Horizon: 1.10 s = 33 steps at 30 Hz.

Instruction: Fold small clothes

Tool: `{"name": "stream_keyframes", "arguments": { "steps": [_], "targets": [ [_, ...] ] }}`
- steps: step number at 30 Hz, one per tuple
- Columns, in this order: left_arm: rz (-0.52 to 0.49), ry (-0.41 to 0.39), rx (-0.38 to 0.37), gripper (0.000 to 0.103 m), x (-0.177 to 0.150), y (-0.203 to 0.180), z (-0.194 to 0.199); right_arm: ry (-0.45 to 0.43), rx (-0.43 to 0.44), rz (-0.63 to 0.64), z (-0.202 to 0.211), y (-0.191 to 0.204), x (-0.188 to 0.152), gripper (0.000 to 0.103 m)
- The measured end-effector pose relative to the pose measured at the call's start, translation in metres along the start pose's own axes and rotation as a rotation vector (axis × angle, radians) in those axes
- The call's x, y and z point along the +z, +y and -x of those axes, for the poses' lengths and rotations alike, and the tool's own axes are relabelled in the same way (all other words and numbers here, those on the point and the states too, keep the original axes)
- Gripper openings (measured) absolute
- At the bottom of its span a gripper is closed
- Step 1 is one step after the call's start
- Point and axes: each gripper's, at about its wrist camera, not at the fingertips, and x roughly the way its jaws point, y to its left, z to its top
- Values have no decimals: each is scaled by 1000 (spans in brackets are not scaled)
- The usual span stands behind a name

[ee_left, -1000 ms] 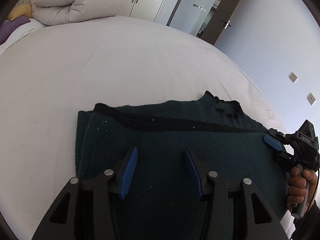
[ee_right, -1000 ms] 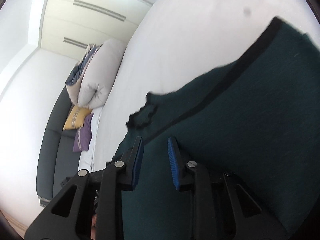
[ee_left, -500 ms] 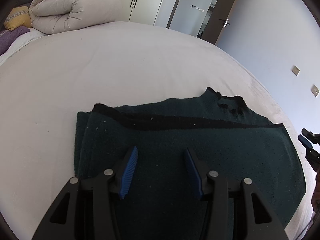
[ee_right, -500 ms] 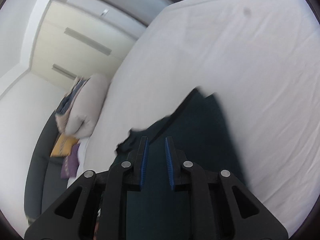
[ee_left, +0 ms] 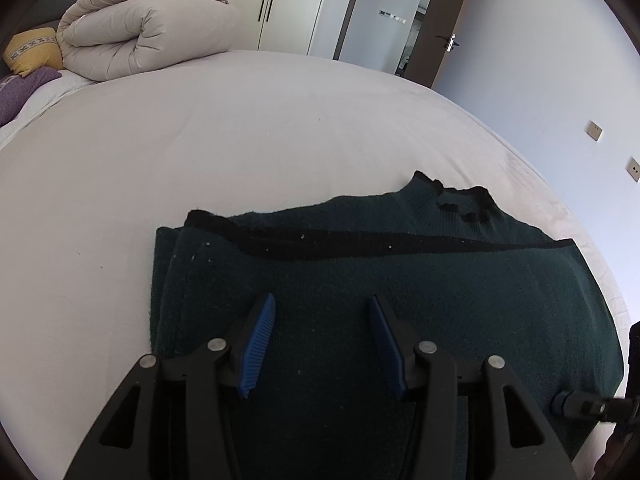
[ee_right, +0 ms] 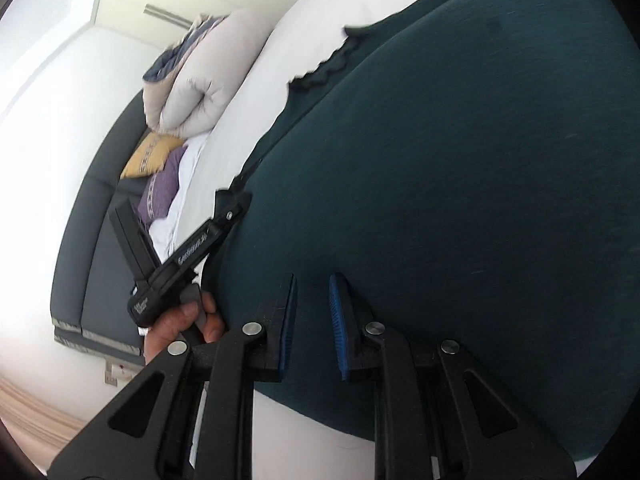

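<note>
- A dark green sweater (ee_left: 400, 300) lies on the white bed (ee_left: 240, 140), already folded over itself — hem band near the collar.
- Left tool (ee_left: 322, 340) hovers wide open, holding nothing.
- Right tool (ee_right: 313, 320), narrowly parted, also empty — further folds likely remain.

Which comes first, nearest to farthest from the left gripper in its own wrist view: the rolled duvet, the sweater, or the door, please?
1. Sweater: directly beneath the left gripper.
2. Rolled duvet: far left, at the bed's head.
3. Door: upper right, beyond the bed.
</note>
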Motion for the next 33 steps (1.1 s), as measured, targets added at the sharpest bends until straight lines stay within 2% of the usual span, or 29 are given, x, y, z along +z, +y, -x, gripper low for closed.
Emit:
{"name": "stream_keyframes", "arguments": {
  "steps": [3,6,9,12,13,15,17,19,22,24,27,28,30,33],
  "targets": [
    [-1,0,1,53,0,1,0,-93,10,-88,35,-30,3,14],
    [-2,-1,2,53,0,0,0,-201,-52,-110,70,-54,4,13],
    [1,-2,-1,53,0,1,0,-283,-65,-169,102,-77,8,12],
    [28,8,-34,52,4,4,3,-352,-134,-205,125,-82,8,13],
    [43,22,-34,52,6,6,8,-369,-144,-207,131,-78,6,17],
    [77,45,-1,52,4,-1,28,-392,-151,-171,138,-61,2,17],
    [109,34,-100,52,-3,-16,54,-373,-104,-119,134,-40,-2,17],
    [60,31,-164,52,-14,-45,74,-312,-59,-73,122,-18,-5,17],
    [1,78,-214,53,-27,-79,77,-223,-31,2,82,18,-11,17],
    [-6,112,-184,53,-35,-83,68,-168,18,8,58,32,-10,18],
    [96,167,-177,51,-52,-55,55,-80,22,-35,15,38,-11,26],
    [129,169,-193,47,-56,-43,56,-50,14,-40,3,34,-10,26],
    [178,167,-223,36,-65,-21,61,-25,-58,-52,-13,21,-8,26],
    [239,160,-252,34,-75,8,73,-51,16,-101,-30,0,-1,23]
  ]
}}
